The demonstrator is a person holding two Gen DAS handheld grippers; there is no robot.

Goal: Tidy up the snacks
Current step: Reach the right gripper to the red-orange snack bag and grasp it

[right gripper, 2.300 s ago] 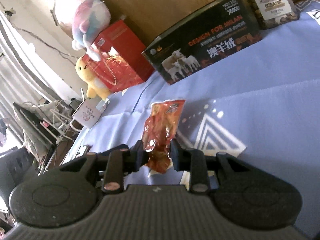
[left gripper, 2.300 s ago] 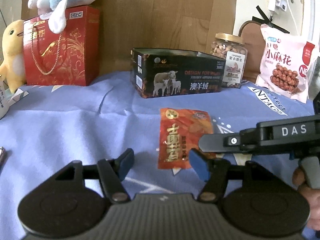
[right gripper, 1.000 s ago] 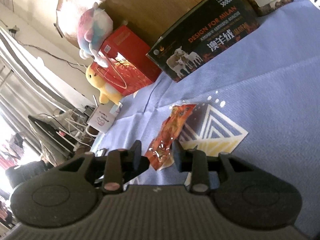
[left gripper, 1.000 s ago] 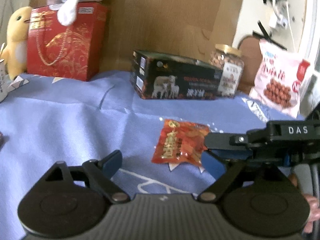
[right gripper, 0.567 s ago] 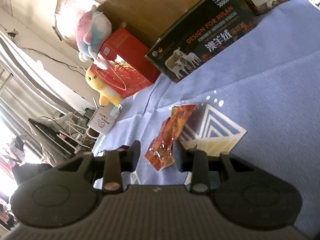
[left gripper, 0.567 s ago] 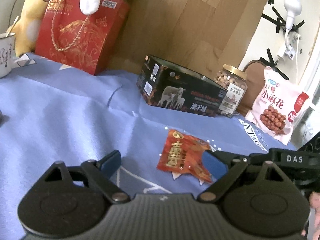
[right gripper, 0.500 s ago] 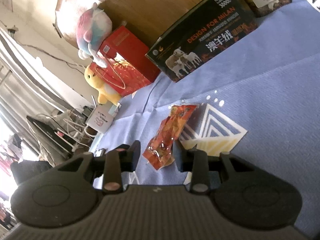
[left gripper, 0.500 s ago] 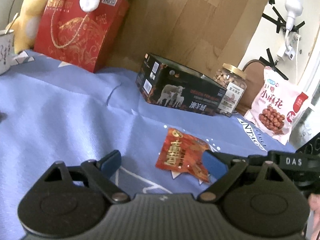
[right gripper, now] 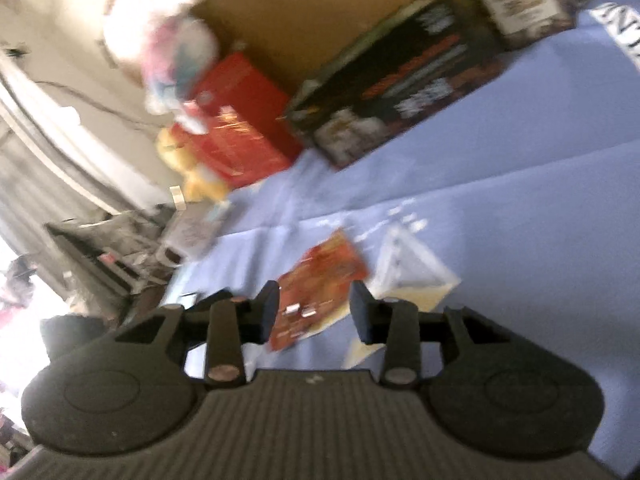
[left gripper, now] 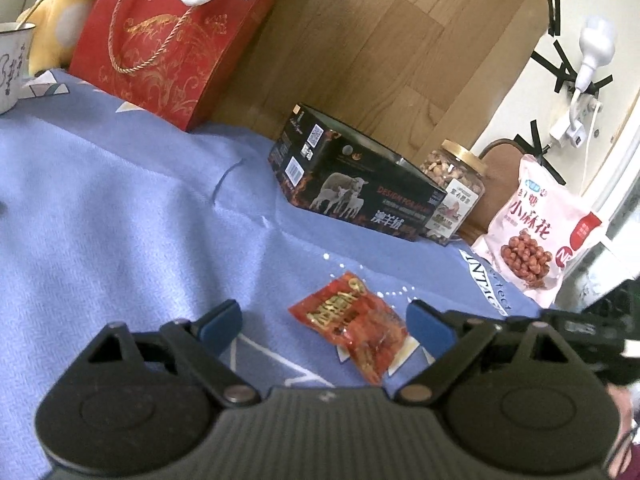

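Red foil is what matters most at this moment: the small red snack packet [left gripper: 352, 322] lies flat on the blue tablecloth [left gripper: 120, 216], free of both tools. The left gripper [left gripper: 326, 322] has its jaws spread wide, one blue pad on each side of the packet and well clear of it, so it grips nothing. The right gripper [right gripper: 314, 312] also stands open, with the packet [right gripper: 316, 284] seen between and just beyond its tips; this view is blurred, so I cannot tell if a finger touches the foil.

I judge the packet lies where it can be taken and carried to the row of goods at the back. That row stands against the wooden board [left gripper: 380, 48]: a red gift bag [left gripper: 168, 48], a black carton with sheep printed on it [left gripper: 352, 196], a jar of nuts [left gripper: 452, 196] touching the carton's end, and a pink bag of fried dough twists [left gripper: 536, 232] leaning at the far right.

Between the packet and this row the cloth is bare, which gives open room to move. The cloth's right edge falls away near the pink bag. A thin, slippery packet probably needs a pinch at one edge.
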